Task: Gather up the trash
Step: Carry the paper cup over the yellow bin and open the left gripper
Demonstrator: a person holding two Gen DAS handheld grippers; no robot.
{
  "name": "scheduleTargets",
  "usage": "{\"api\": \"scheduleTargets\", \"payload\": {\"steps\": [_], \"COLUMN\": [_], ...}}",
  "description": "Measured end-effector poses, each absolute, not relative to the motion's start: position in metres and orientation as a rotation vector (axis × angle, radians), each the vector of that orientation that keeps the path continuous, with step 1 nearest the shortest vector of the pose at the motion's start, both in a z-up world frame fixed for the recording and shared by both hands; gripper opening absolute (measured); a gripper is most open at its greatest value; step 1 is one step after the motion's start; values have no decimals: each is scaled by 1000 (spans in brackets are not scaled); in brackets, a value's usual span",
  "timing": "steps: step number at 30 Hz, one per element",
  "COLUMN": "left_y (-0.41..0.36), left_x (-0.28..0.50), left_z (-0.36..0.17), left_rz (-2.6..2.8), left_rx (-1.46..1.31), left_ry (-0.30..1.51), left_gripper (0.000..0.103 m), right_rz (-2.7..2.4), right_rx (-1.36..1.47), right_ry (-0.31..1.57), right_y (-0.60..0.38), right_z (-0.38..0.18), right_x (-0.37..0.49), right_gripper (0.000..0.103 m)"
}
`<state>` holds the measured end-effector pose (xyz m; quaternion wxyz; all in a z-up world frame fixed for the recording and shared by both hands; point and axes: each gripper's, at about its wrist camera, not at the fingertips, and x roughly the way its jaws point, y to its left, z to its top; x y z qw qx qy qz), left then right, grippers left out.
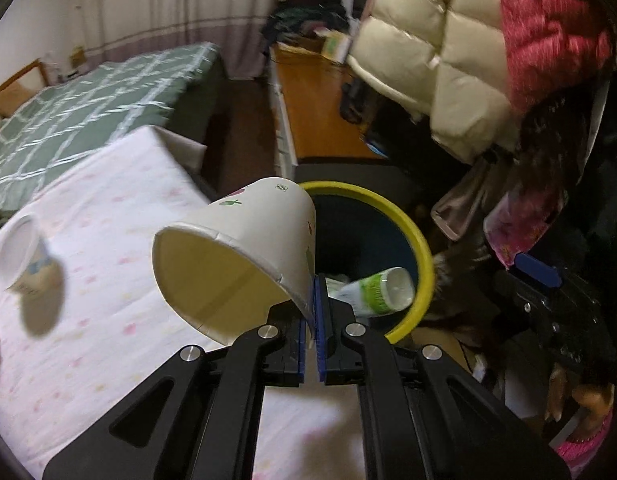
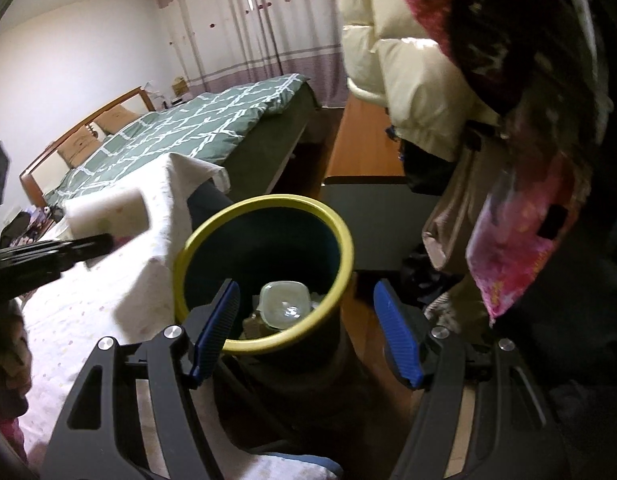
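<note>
Beside the cloth-covered table, the left gripper pinches a paper cup by its rim at frame centre, the right gripper gapes empty over the yellow-rimmed bin, so the carry seems underway and next calls for release above that bin.

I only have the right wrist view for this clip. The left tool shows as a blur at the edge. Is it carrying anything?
Observer: Yes. The left tool is shut on the rim of a white paper cup.
Operator: Is any trash left on the table?
Observer: One small white cup still lies on the pink-dotted tablecloth, at its far left.
Operator: I see a clear lidded container in the bin. Anything else?
Observer: A white bottle with a green label lies inside the yellow-rimmed bin.
</note>
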<state>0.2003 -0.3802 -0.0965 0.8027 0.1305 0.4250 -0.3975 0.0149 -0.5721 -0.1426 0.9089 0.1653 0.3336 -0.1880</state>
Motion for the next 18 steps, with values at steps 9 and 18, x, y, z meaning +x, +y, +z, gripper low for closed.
{"api": "scheduleTargets", "payload": {"steps": [9, 18], "left_y": [-437, -444], "left_x": [216, 218], "left_z": [-131, -135], "left_rz": [-872, -861], "left_rx": [301, 290], "left_ry": [1036, 1028], "left_gripper": [5, 52], "right_rz": [-401, -404], "right_rx": [369, 383], "right_ry": [698, 699], "right_y": [-588, -591], "right_z": [-151, -152], "right_x": [1, 0], "right_gripper": [67, 67]}}
